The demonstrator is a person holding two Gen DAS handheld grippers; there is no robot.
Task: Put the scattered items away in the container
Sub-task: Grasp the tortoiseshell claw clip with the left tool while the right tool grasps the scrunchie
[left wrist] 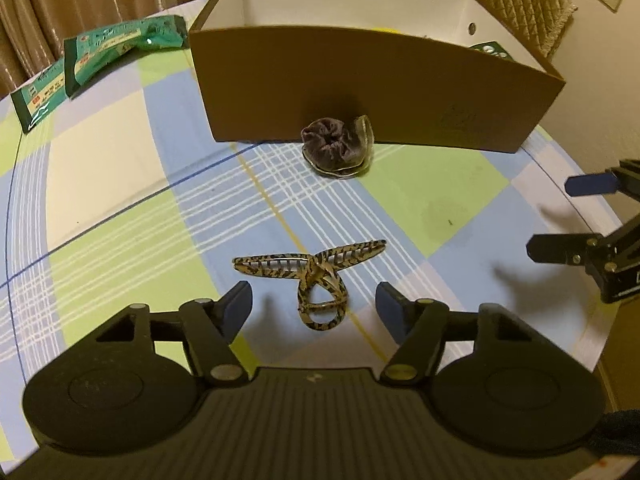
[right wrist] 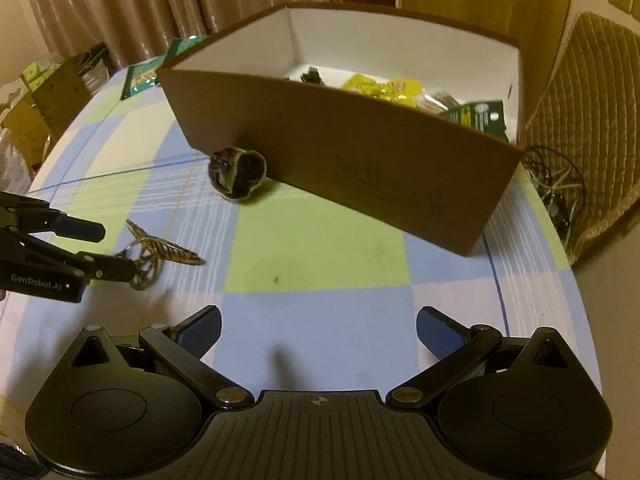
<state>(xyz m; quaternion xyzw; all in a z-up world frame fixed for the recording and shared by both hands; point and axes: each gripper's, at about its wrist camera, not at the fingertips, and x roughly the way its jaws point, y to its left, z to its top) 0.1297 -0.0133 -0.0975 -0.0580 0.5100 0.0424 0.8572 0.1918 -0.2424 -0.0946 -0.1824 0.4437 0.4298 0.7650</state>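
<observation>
A tortoiseshell hair claw (left wrist: 316,280) lies on the checked tablecloth, its loop end between the tips of my open left gripper (left wrist: 314,308); it also shows in the right wrist view (right wrist: 160,254). A dark scrunchie (left wrist: 336,146) (right wrist: 238,176) rests against the front wall of the brown cardboard box (left wrist: 372,92) (right wrist: 340,160). The box holds a yellow packet (right wrist: 384,88), a green packet (right wrist: 480,116) and a small dark item (right wrist: 311,76). My right gripper (right wrist: 318,332) is open and empty above the cloth, near the table's right edge (left wrist: 560,216).
Two green packets (left wrist: 124,46) (left wrist: 38,100) lie at the far left of the table. A quilted chair back (right wrist: 588,128) and tangled cables (right wrist: 556,188) stand right of the table. Cardboard boxes (right wrist: 40,112) sit on the left beyond it.
</observation>
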